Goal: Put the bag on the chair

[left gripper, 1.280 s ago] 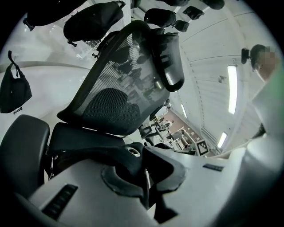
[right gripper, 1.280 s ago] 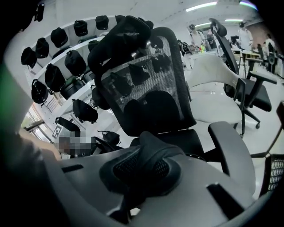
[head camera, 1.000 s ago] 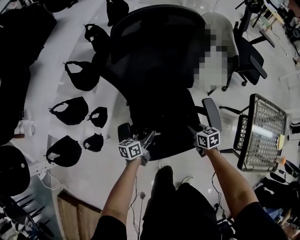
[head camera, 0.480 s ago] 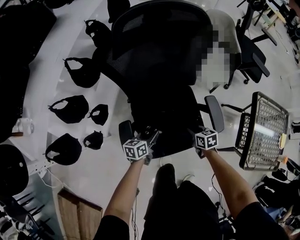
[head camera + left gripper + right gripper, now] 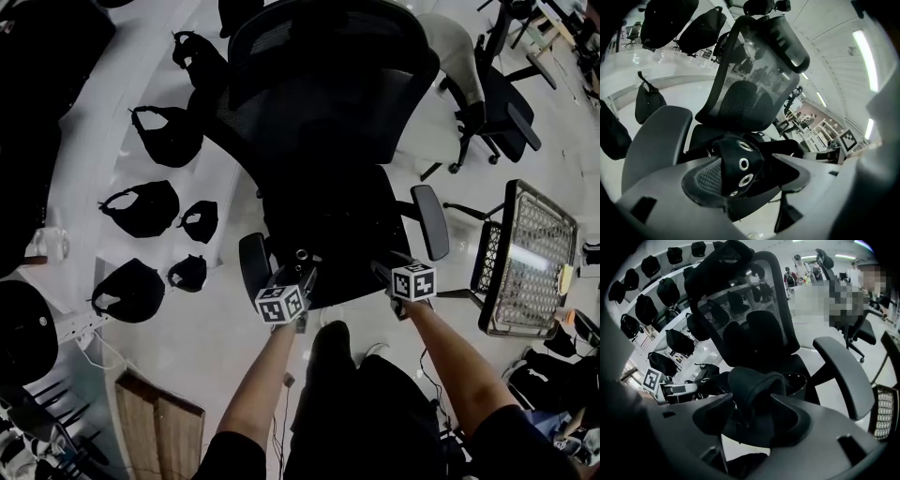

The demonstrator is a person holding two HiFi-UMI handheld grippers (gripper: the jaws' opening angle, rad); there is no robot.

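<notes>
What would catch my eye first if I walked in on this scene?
The big black mesh-backed office chair fills the centre of the head view. At its seat's front edge, the left gripper and right gripper are opening their jaws, with the eyelet-studded strap and a fold of the black fabric bag between them. More black bags line the pale surface on the left.

Matt black cloth bag (image 5: 729, 151) with shiny metal eyelets (image 5: 744, 163); chair (image 5: 319, 94) back of open mesh; glossy pale floor (image 5: 216, 337)
</notes>
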